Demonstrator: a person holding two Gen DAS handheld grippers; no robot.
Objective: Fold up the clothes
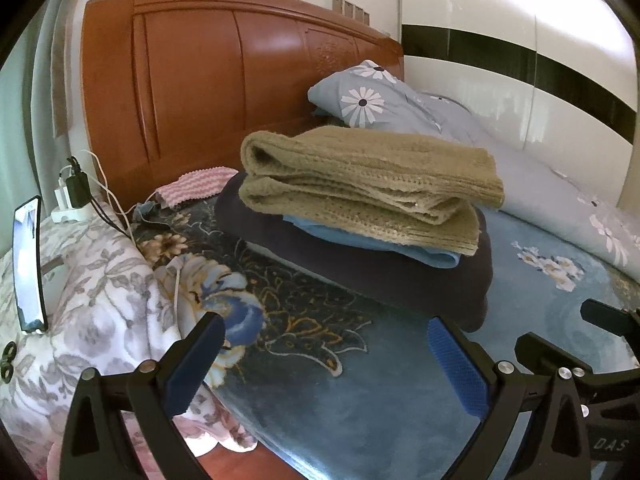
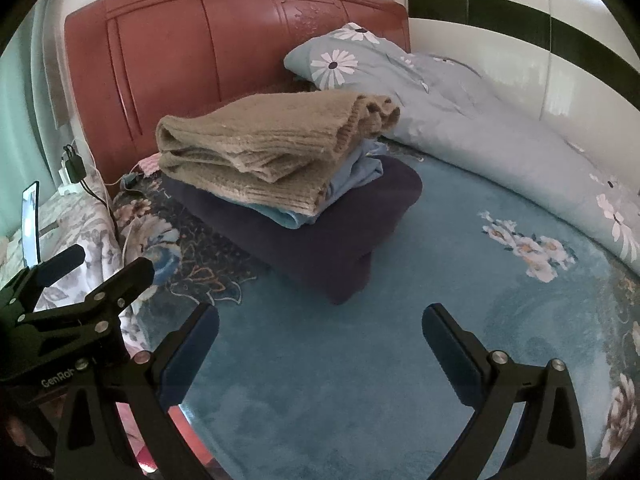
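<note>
Clothes sit folded in a stack on the bed, both grippers empty in front of it.

Stacked from the top down: a tan knit sweater [image 1: 368, 176] [image 2: 260, 152], a light blue garment [image 1: 384, 246] [image 2: 352, 176], and a dark navy garment [image 1: 400, 280] [image 2: 328, 240], all resting on the teal floral blanket [image 1: 360, 400] [image 2: 340, 380]. Behind the stack a daisy-print pillow [image 1: 360, 96] [image 2: 340, 60] leans near the wooden headboard [image 1: 200, 80] [image 2: 192, 52]. The left gripper [image 1: 326, 360] and right gripper [image 2: 320, 344] hover just short of the pile, each with its fingers spread wide and gripping nothing. A phone [image 1: 28, 264] stands at the far left.
</note>
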